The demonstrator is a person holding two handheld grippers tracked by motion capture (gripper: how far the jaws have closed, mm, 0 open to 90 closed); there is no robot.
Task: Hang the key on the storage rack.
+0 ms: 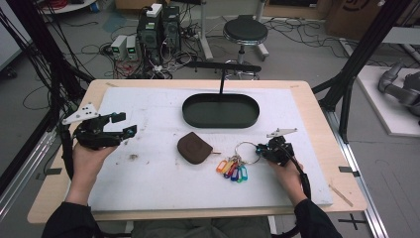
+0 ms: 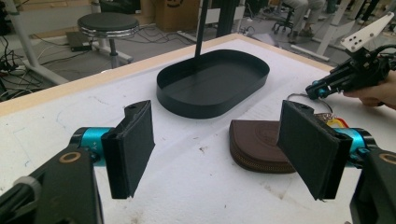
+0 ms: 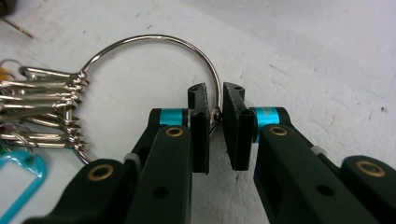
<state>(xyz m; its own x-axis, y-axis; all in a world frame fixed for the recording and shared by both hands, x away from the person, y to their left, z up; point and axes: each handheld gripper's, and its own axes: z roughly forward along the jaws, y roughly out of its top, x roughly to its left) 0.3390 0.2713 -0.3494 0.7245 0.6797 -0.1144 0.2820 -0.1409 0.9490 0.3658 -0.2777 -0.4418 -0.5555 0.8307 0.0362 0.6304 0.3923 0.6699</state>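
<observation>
Right hand-held gripper clenched on thin key ring at counter 4 o'clock, left released; wire could slip out when lifted, keys' weight twisting it.

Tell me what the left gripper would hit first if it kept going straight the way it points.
Probably the brown pouch: it lies just ahead of the open left gripper, toward its right jaw. The black tray sits farther on. Depth is hard to judge.
</observation>
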